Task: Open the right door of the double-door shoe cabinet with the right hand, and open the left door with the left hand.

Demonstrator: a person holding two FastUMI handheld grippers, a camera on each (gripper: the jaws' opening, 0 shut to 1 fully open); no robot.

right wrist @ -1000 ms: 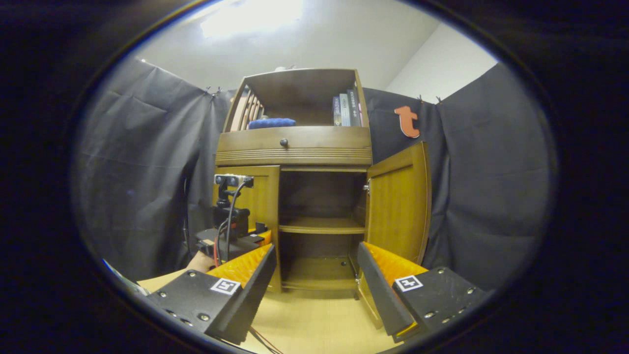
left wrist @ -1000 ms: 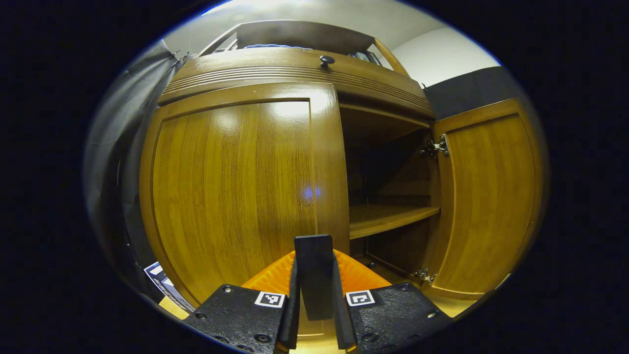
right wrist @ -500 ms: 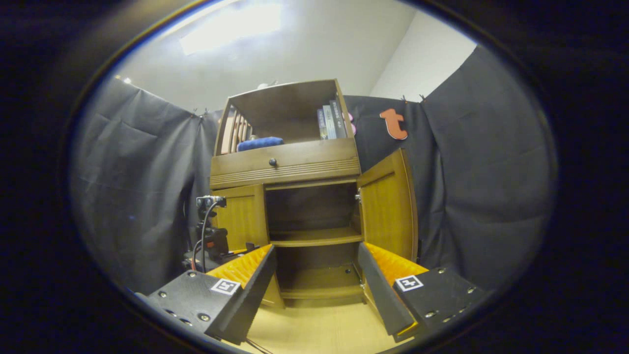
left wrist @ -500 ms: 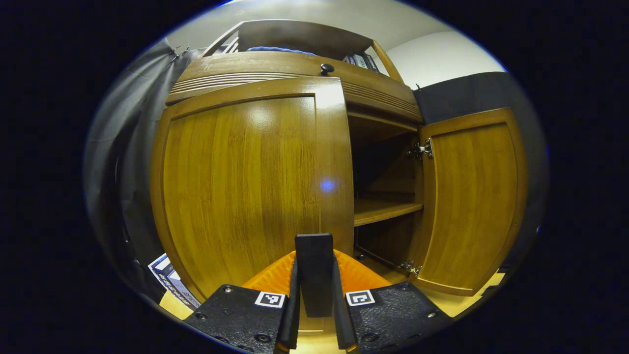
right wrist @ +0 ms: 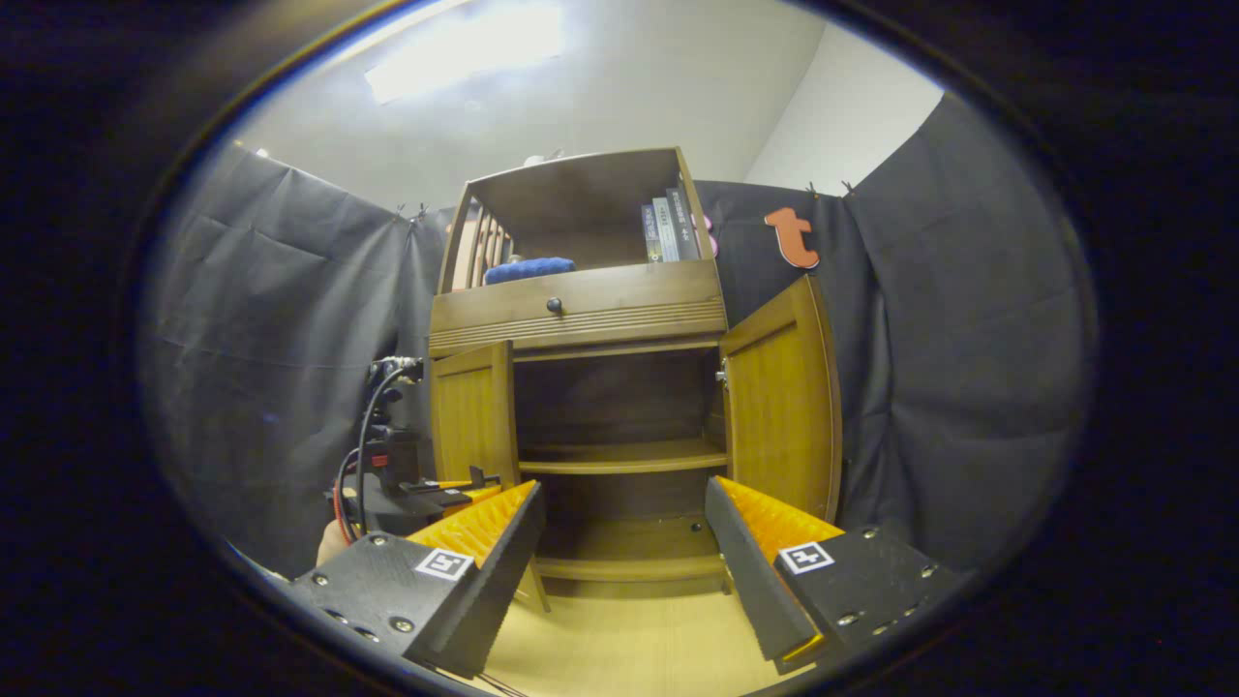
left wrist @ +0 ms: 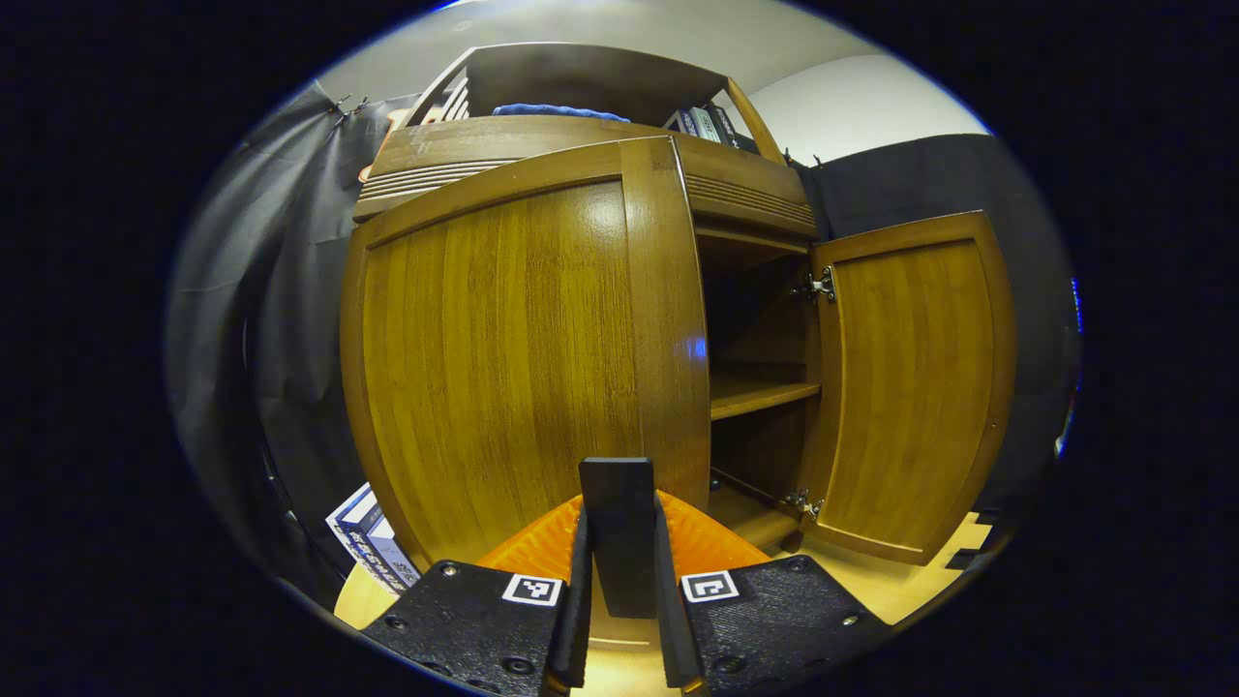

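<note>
My left gripper (left wrist: 619, 542) sits low in front of the shoe cabinet (left wrist: 581, 145), its two fingers drawn in narrow around a flat dark piece that stands upright between them; I cannot tell whether that piece belongs to the left door (left wrist: 523, 358) or whether both fingers truly press on it. In the left gripper view the left door stands out from the cabinet front, its free edge toward me and reaching up across the drawer front above it. To its right the inside of the cabinet lies open, with a shelf (left wrist: 760, 395) across the middle, and the right door (left wrist: 910, 387) is swung wide, its hinges showing along its inner edge. A stack of boxes (left wrist: 373, 552) leans on the floor beside the cabinet's lower left corner. My right gripper (right wrist: 624, 552) hangs well back from the cabinet, fingers spread wide and holding nothing. In the right gripper view the shoe cabinet (right wrist: 581, 310) stands against the black cloth wall, with its right door (right wrist: 779, 397) fully open and its left door (right wrist: 471, 411) partly open. There my left gripper (right wrist: 440, 489) shows low by the left door, cables trailing from it, with a bit of my hand (right wrist: 334, 542) beneath. Books (right wrist: 668, 230) and a folded blue cloth (right wrist: 528, 270) rest in the open top compartment, above the drawer knob (right wrist: 555, 306).
</note>
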